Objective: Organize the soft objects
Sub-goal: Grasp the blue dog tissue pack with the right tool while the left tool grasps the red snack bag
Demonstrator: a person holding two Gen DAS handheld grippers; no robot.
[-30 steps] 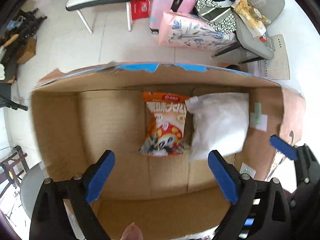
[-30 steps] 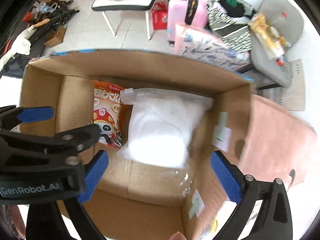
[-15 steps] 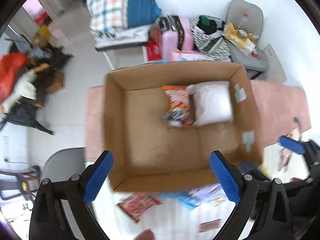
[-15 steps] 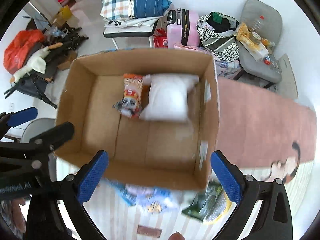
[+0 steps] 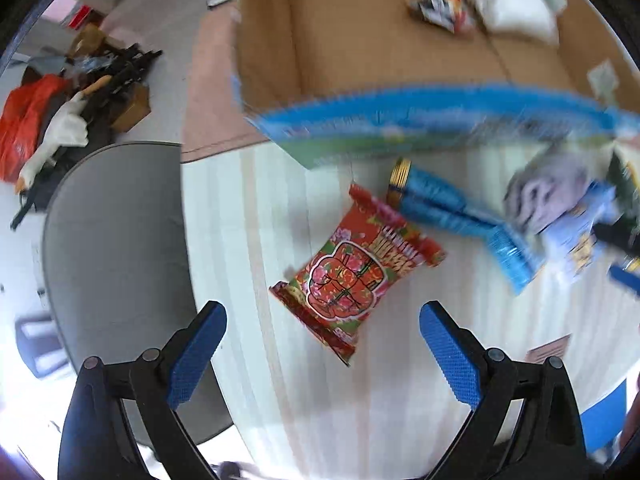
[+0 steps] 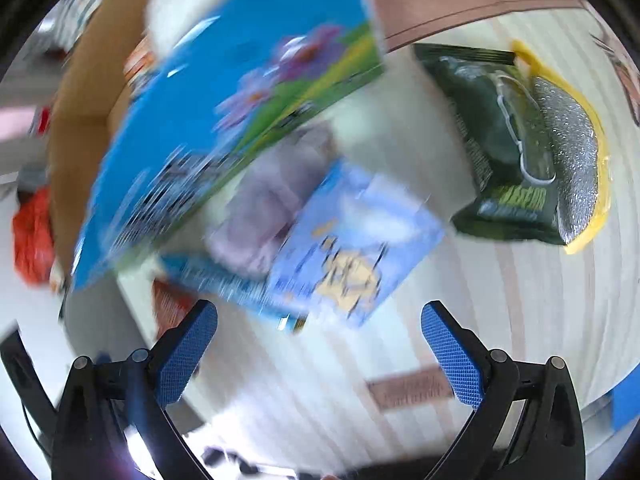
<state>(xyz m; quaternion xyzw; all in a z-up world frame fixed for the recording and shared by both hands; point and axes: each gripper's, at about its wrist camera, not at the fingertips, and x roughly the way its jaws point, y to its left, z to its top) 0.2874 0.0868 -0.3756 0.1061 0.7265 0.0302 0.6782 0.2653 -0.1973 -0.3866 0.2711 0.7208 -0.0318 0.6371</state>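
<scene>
My left claw [image 5: 320,350] is wide apart and holds nothing. So is my right claw [image 6: 318,346]. A red snack bag [image 5: 354,276] lies on the table just ahead. Two soft things sit in the box [image 5: 340,32]. More bags wait outside.

left gripper [image 5: 320,356]: jaws spread wide, empty | right gripper [image 6: 318,354]: jaws spread wide, empty

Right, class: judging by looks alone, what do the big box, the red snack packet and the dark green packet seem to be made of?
Big box: corrugated cardboard, matte brown, with visible fold creases in its floor.
Red snack packet: probably thin printed plastic film, slightly glossy, with crimped end seams.
Dark green packet: seemingly glossy plastic film, catching light; the sparkly silver part beside it looks metallic, though blur leaves that open.
</scene>
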